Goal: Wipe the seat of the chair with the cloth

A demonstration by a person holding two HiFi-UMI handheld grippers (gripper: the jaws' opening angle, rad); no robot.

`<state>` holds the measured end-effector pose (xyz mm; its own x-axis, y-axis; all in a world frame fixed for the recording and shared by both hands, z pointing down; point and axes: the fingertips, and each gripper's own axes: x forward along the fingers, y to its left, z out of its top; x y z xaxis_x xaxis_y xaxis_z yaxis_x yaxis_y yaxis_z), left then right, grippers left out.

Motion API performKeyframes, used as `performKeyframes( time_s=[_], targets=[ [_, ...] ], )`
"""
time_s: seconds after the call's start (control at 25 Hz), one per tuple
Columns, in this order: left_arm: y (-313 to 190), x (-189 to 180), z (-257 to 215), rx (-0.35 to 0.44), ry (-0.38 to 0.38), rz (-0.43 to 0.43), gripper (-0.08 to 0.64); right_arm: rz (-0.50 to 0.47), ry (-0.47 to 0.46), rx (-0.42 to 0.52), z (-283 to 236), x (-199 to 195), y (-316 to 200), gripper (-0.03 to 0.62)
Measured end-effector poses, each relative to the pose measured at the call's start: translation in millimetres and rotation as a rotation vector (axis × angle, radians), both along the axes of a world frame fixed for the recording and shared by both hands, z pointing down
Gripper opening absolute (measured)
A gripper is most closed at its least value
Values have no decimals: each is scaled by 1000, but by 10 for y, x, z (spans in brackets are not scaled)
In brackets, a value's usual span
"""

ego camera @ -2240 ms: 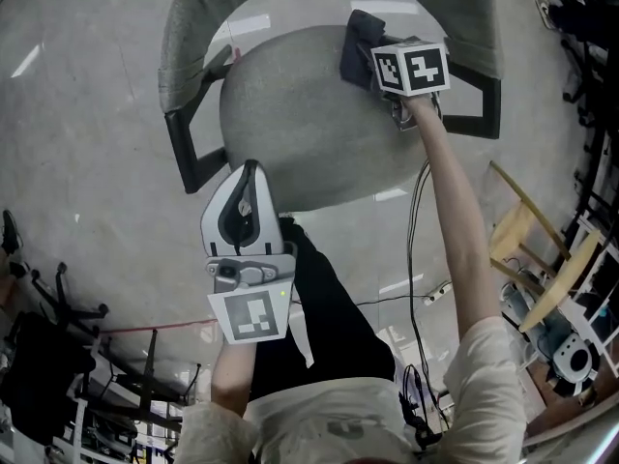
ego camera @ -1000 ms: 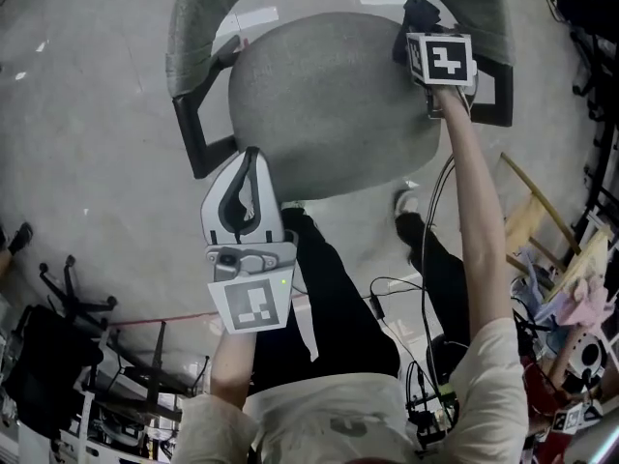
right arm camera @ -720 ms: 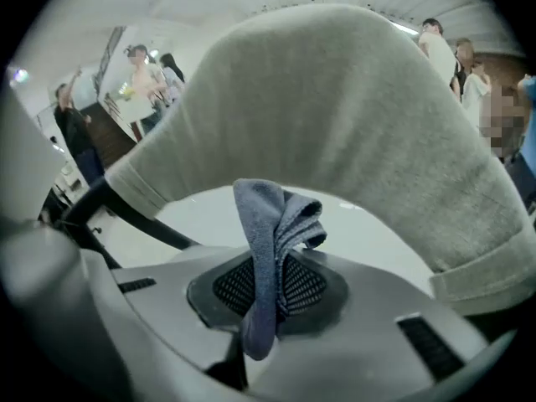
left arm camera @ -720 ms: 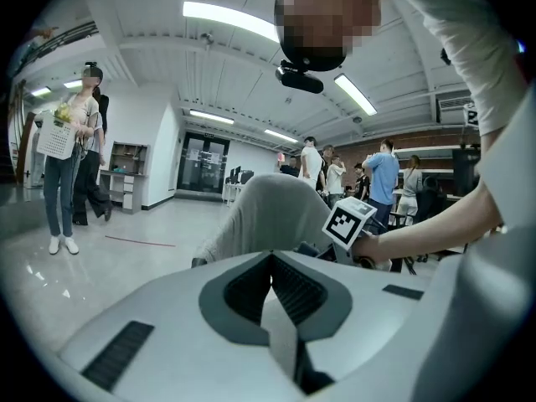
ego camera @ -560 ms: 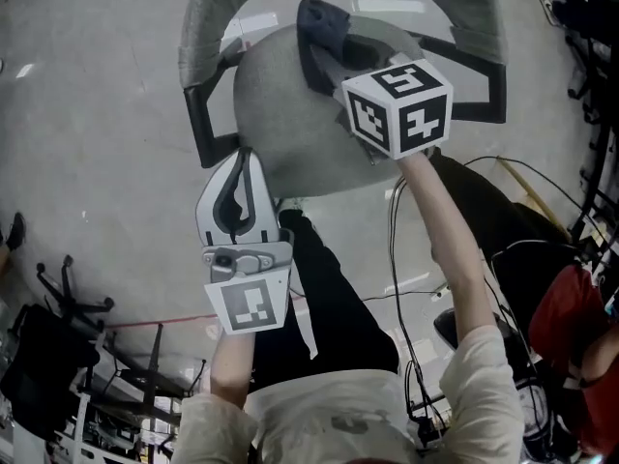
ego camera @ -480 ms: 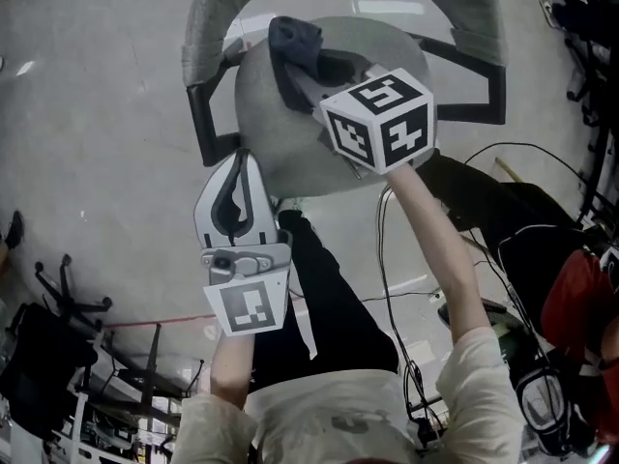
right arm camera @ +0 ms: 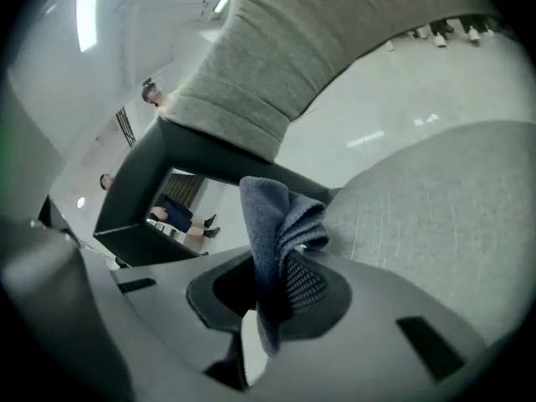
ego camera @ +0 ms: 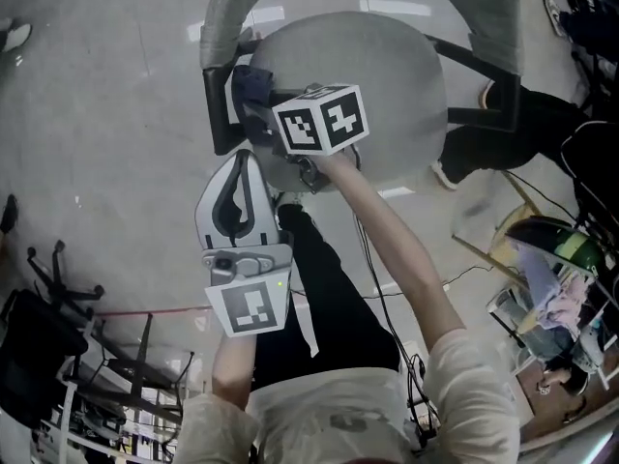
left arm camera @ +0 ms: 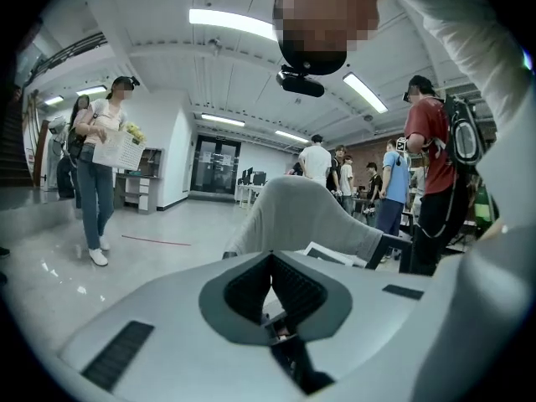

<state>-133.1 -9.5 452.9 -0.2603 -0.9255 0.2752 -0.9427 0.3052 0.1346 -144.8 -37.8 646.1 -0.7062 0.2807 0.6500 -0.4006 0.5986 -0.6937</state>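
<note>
The chair's round grey seat [ego camera: 387,85] fills the top of the head view, with its grey backrest [ego camera: 232,8] behind. My right gripper [ego camera: 253,100] is over the seat's left edge by the black armrest [ego camera: 215,114], shut on a dark blue-grey cloth [ego camera: 253,83]. In the right gripper view the cloth [right arm camera: 276,233] stands folded up between the jaws, with the seat [right arm camera: 444,224] to the right. My left gripper [ego camera: 244,177] is held off the chair, just below the seat's front edge, jaws closed together with nothing in them [left arm camera: 270,287].
A second black armrest [ego camera: 484,95] flanks the seat's right. Several people stand around in the room [left arm camera: 96,166]. A person's dark legs [ego camera: 513,133] are right of the chair. Cables [ego camera: 387,327] lie on the glossy floor; black racks [ego camera: 58,356] stand at lower left.
My right gripper has swept the cloth across the seat from the far right edge to the left edge by the armrest. The left gripper has stayed put.
</note>
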Motion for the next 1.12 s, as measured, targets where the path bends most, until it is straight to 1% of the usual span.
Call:
performKeyframes(
  time_s=[0.08, 0.2, 0.4, 0.6, 0.92, 1.12],
  targets=[
    [-4, 14, 4, -1, 4, -2, 15, 0, 37, -13, 147, 39, 63, 50],
    [-41, 58, -1, -2, 5, 12, 15, -3, 72, 13, 281, 86, 69, 49],
    [-106, 108, -13, 2, 0, 35, 15, 9, 80, 30, 338, 133, -9, 49],
    [-156, 136, -13, -3, -11, 57, 15, 16, 98, 33, 371, 275, -92, 50],
    [-182, 146, 12, -5, -24, 72, 15, -37, 152, 121, 393, 715, -422, 49],
    [-175, 192, 5, -5, -25, 77, 15, -43, 232, 185, 421, 1116, -701, 49]
  ],
)
